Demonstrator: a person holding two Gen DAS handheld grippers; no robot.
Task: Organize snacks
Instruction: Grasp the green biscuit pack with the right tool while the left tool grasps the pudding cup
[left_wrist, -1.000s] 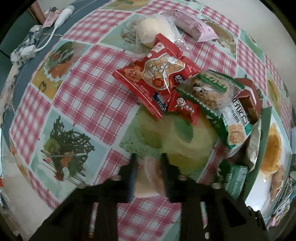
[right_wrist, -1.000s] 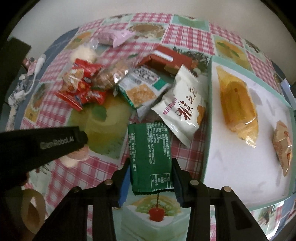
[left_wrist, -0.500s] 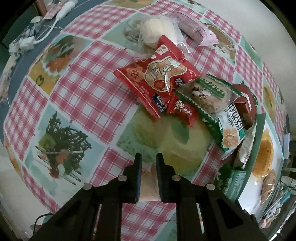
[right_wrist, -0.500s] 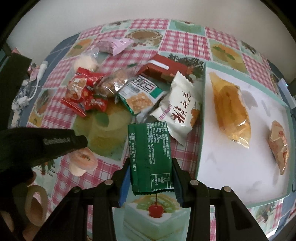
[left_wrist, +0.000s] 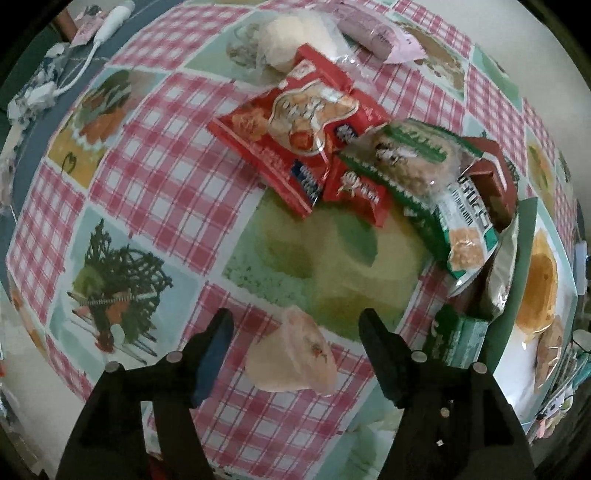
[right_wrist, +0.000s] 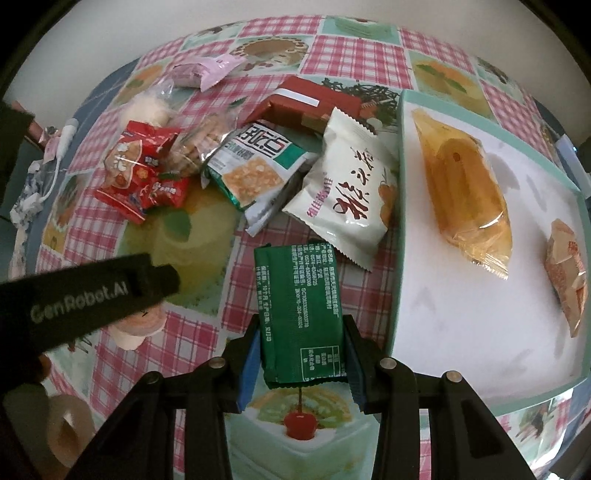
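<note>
Opening just now, my left claw (left_wrist: 295, 325) stands spread over the pale pink jelly cup (left_wrist: 291, 354) lying loose on the worktop (left_wrist: 155, 177); my right claw (right_wrist: 301, 332) pinches the green packet (right_wrist: 301, 306) beside the tray (right_wrist: 400, 221).

table: covered with a pink-check tablecloth (left_wrist: 155, 192) with food pictures printed on it
middle pile: red snack packs (left_wrist: 295, 125), a green cookie pack (left_wrist: 402, 158), a white pouch (right_wrist: 351, 192), a pink wrapped one (right_wrist: 203, 70) at the back
near edge: a small peach jelly cup (left_wrist: 291, 354)
one side: a teal-rimmed white tray (right_wrist: 400, 184)
</note>
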